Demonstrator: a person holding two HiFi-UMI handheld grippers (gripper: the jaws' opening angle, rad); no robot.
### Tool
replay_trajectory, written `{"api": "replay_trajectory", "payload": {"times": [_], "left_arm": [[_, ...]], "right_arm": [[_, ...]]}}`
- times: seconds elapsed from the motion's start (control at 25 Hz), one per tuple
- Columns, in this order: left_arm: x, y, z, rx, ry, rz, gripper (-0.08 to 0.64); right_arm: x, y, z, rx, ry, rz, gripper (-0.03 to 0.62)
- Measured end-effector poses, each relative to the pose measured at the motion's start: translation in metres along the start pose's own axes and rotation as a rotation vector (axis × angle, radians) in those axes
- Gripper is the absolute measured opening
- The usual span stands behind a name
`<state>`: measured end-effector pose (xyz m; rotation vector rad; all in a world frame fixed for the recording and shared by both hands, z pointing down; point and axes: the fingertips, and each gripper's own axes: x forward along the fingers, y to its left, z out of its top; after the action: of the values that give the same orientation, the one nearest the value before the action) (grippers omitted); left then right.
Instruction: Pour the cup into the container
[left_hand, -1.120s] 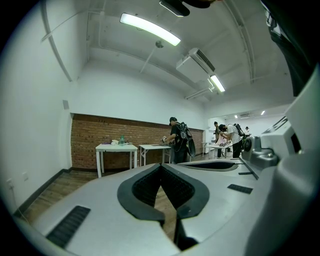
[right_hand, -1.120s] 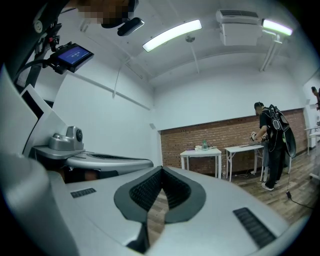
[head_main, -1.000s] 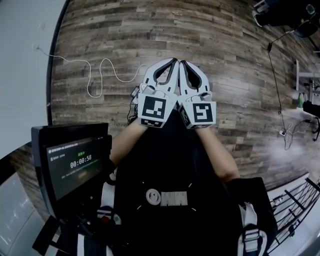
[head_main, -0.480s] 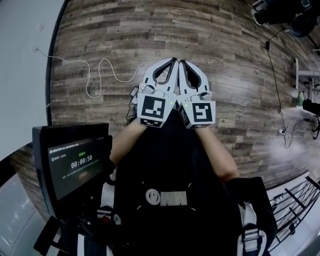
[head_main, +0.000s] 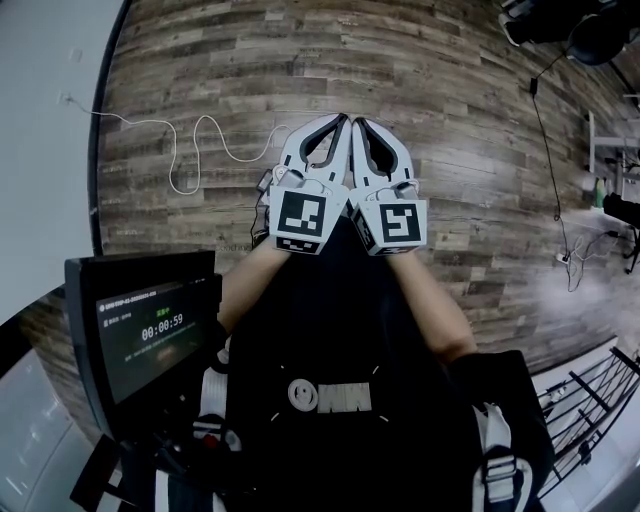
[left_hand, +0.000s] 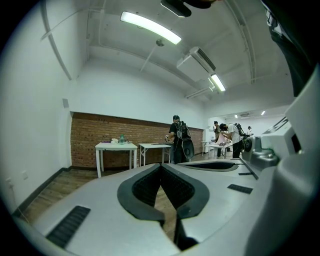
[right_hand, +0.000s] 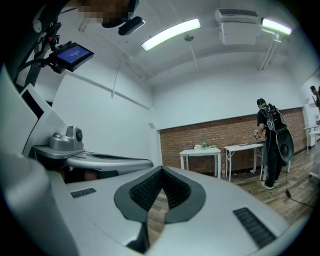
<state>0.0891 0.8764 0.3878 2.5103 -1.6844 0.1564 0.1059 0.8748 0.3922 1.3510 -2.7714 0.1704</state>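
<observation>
Over the plank floor (head_main: 480, 150), you held the left gripper (head_main: 343, 122) and the right gripper (head_main: 360, 124) close side by side, pointing away from your body. Both pairs of jaws were closed tip to tip, with nothing between them. Neither cup nor container showed in any view. A screen (head_main: 150, 335) sat at your lower left, and a white cable (head_main: 205, 135) lay on the floor beyond it.
</observation>
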Motion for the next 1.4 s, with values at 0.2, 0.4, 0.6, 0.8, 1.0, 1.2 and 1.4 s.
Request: {"api": "replay_trajectory", "payload": {"times": [0.2, 0.4, 0.6, 0.8, 1.0, 1.2, 1.4], "left_arm": [[-0.0012, -0.0007, 0.0002, 0.000, 0.000, -0.003, 0.005], [-0.0005, -0.0026, 0.0000, 0.002, 0.000, -0.013, 0.004], [0.0006, -0.0030, 0.0001, 0.004, -0.003, -0.017, 0.005], [0.0012, -0.0023, -0.0003, 0.006, -0.005, -0.011, 0.005], [0.0019, -0.0029, 0.0008, 0.006, -0.005, -0.008, 0.005], [0.0045, -0.0031, 0.0013, 0.005, -0.002, -0.004, 0.005], [0.0037, -0.0038, 0.0004, 0.007, -0.001, -0.005, 0.004]], "right_arm": [[-0.0011, 0.0008, 0.0008, -0.001, -0.001, -0.003, 0.001], [-0.0030, -0.0007, -0.0002, -0.005, -0.001, -0.010, 0.000], [-0.0026, -0.0025, 0.0007, 0.000, 0.007, -0.025, 0.000], [-0.0017, -0.0020, 0.0000, -0.002, -0.002, -0.013, 0.000], [-0.0018, -0.0028, 0.0013, -0.003, -0.004, -0.012, 0.000], [-0.0008, -0.0057, 0.0011, -0.004, 0.000, -0.011, 0.000], [-0.0024, -0.0075, 0.0006, 0.011, 0.025, -0.039, 0.000]]}}
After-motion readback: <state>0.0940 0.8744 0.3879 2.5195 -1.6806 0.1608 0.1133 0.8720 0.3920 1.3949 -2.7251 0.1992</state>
